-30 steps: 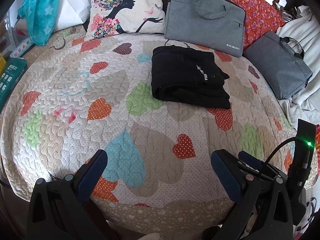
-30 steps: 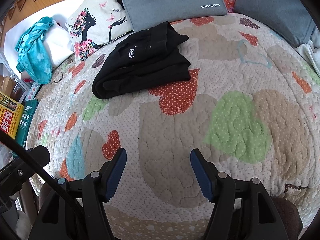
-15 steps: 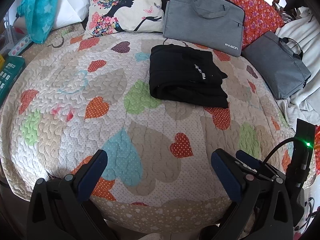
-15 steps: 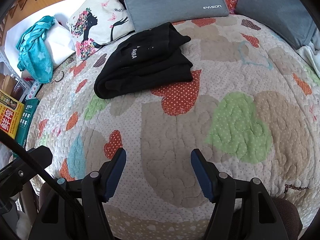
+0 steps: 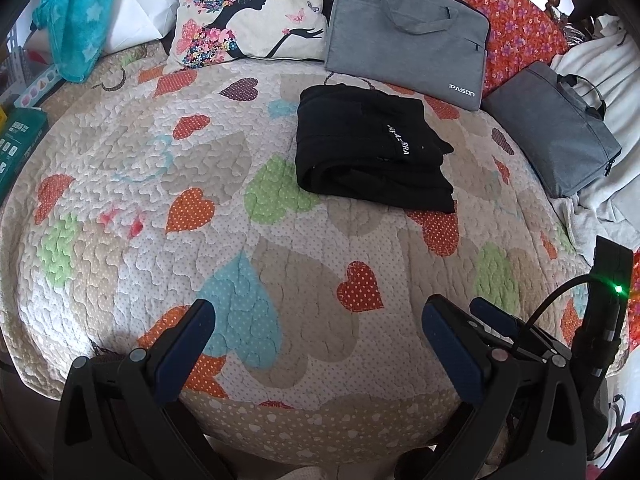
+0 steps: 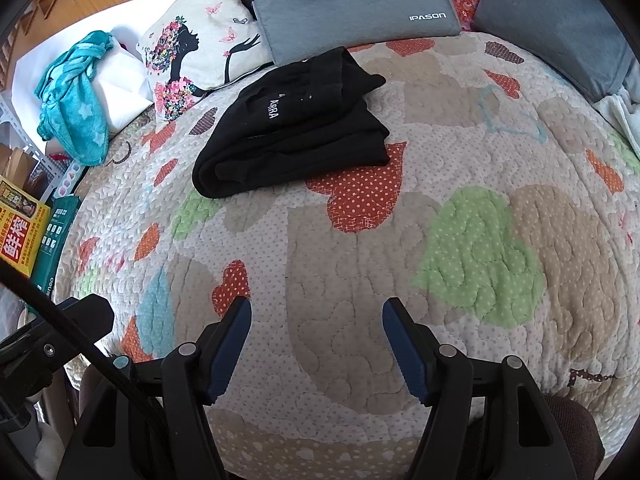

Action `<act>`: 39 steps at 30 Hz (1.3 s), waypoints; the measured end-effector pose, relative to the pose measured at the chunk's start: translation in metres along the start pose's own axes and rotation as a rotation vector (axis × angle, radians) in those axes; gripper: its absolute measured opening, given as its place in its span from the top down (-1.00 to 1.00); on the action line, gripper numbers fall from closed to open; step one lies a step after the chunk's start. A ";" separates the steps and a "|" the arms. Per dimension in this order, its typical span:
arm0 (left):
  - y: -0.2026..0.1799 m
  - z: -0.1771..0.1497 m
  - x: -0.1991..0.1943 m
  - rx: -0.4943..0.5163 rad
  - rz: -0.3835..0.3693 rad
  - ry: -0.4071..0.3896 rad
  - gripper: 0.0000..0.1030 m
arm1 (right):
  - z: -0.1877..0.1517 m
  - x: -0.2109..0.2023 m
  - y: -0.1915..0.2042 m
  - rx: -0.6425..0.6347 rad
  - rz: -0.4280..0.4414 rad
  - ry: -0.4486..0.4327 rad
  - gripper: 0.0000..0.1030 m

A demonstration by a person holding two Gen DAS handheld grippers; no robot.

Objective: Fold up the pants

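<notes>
Black pants (image 5: 372,148) lie folded in a compact stack on the heart-patterned quilt (image 5: 160,184), toward the far side of the bed; white lettering shows on top. They also show in the right wrist view (image 6: 296,128). My left gripper (image 5: 316,312) is open and empty, hovering over the quilt's near edge, well short of the pants. My right gripper (image 6: 316,312) is open and empty, also near the front edge, apart from the pants. The right gripper's body shows in the left wrist view (image 5: 600,320).
A printed cushion (image 5: 248,12), a grey laptop bag (image 5: 408,28) and a second grey bag (image 5: 552,128) line the far side. A teal blanket (image 5: 76,20) and boxes (image 6: 24,232) sit at the left. White cloth (image 5: 600,100) lies at the right.
Both grippers have drawn back slightly from the folded pants, which stay still on the quilt. Both stay open.
</notes>
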State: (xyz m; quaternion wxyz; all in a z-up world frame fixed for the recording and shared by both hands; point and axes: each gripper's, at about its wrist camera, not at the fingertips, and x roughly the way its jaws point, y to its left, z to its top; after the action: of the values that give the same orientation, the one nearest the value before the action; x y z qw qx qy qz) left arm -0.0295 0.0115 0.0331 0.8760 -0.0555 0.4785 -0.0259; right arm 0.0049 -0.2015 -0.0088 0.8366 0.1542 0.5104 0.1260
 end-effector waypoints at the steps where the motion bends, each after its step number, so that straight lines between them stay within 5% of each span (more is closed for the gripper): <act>1: 0.000 0.000 0.000 0.000 0.000 0.000 -1.00 | 0.000 0.000 0.000 0.000 0.000 0.000 -0.42; 39: 0.007 -0.003 0.012 -0.027 -0.010 0.044 -1.00 | -0.004 0.007 -0.002 0.002 0.007 0.015 -0.45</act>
State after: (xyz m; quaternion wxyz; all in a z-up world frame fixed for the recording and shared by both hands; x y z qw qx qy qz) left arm -0.0250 0.0169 0.0203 0.8642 -0.0691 0.4978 -0.0250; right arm 0.0043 -0.2006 -0.0171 0.8321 0.1556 0.5164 0.1296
